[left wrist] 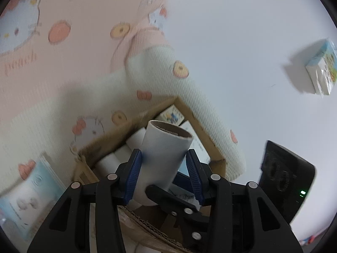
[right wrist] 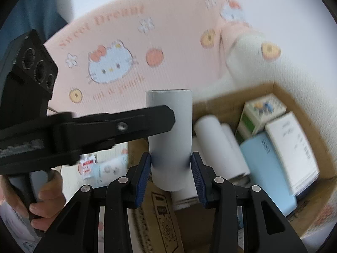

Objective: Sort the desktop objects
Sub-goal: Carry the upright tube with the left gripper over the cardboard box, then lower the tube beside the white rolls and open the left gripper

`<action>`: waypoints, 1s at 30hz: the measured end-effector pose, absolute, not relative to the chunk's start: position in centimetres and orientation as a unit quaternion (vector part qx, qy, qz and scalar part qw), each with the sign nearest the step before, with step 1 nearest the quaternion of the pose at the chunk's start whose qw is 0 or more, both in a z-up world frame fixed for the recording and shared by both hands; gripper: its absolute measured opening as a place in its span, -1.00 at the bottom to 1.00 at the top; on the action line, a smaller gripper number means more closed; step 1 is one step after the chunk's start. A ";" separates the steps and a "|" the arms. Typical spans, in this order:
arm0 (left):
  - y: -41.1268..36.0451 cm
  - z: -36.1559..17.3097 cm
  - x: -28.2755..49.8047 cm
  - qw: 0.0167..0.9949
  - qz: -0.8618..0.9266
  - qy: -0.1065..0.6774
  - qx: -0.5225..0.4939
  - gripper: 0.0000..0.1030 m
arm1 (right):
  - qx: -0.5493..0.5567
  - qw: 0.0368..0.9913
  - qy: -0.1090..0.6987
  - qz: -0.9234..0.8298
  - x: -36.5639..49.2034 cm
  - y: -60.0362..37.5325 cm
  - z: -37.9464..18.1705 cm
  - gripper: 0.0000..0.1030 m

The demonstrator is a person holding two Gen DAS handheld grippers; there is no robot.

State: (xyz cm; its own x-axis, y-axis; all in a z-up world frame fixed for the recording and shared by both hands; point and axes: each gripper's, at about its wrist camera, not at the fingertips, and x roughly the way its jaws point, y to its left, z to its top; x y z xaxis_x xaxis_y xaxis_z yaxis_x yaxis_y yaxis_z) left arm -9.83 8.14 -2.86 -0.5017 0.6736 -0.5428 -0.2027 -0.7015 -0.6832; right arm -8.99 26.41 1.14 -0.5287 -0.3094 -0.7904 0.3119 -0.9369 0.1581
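1. Blanket (left wrist: 63, 73): pink and white with a cat print. It covers most of both views and lies behind and beside the box.

2. Table (left wrist: 231, 42): white. It shows past the blanket's edge in the left view.

3. Box (right wrist: 303, 109): open brown cardboard, set against the blanket. Inside it lie more white rolls (right wrist: 212, 139), a light-blue pack (right wrist: 267, 168), a white pack (right wrist: 292, 147) and a small printed carton at the far corner.

4. My right tongs (right wrist: 170, 158): both blue pads bear on the lower part of the roll (right wrist: 170, 126), one on each side. The jaws are closed to the roll's width. The roll stands upright in the right view, raised over the near edge of the box.

5. My left tongs (left wrist: 163, 156): the same roll sits between the jaws. One blue pad presses its side. At the other pad I cannot tell contact from a thin gap, so I cannot tell whether this grip is closed. In the right view one left finger crosses in front of the roll higher up, and my left hand (right wrist: 48, 194) is wrapped round the handle.

6. Carton (left wrist: 322, 67): small and printed. It stands alone on the table, well apart from the box.
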 end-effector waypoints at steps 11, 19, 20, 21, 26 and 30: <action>9.8 -5.2 -12.0 0.266 0.805 -0.255 -0.464 -0.09 | 0.493 0.203 -0.052 -0.844 -10.7 27.9 -2.0 -0.41; 11.3 -5.5 -13.1 0.215 0.813 -0.159 -0.517 -0.09 | 0.500 0.209 -0.040 -0.840 -11.1 27.8 -1.9 -0.40; 11.5 -5.7 -13.3 0.211 0.811 -0.152 -0.524 -0.09 | 0.500 0.209 -0.036 -0.840 -11.1 27.8 -1.9 -0.40; 11.7 -5.7 -13.4 0.207 0.809 -0.144 -0.531 -0.09 | 0.500 0.209 -0.034 -0.840 -11.1 27.7 -1.9 -0.40; 13.1 -6.2 -14.1 0.178 0.795 -0.096 -0.572 -0.09 | 0.498 0.213 -0.032 -0.840 -11.1 27.6 -2.0 -0.38; 13.0 -6.3 -14.5 0.160 0.780 -0.116 -0.593 -0.07 | 0.499 0.224 -0.041 -0.836 -11.2 27.7 -2.3 -0.38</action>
State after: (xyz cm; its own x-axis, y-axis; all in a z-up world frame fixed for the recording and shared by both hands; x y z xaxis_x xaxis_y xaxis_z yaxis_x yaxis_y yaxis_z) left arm -14.54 12.98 -6.28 -0.2449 0.3876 -0.8887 -0.1111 -0.9218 -0.3714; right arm -11.16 27.69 -2.31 -0.4021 -0.4162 -0.8156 0.3335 -0.8961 0.2928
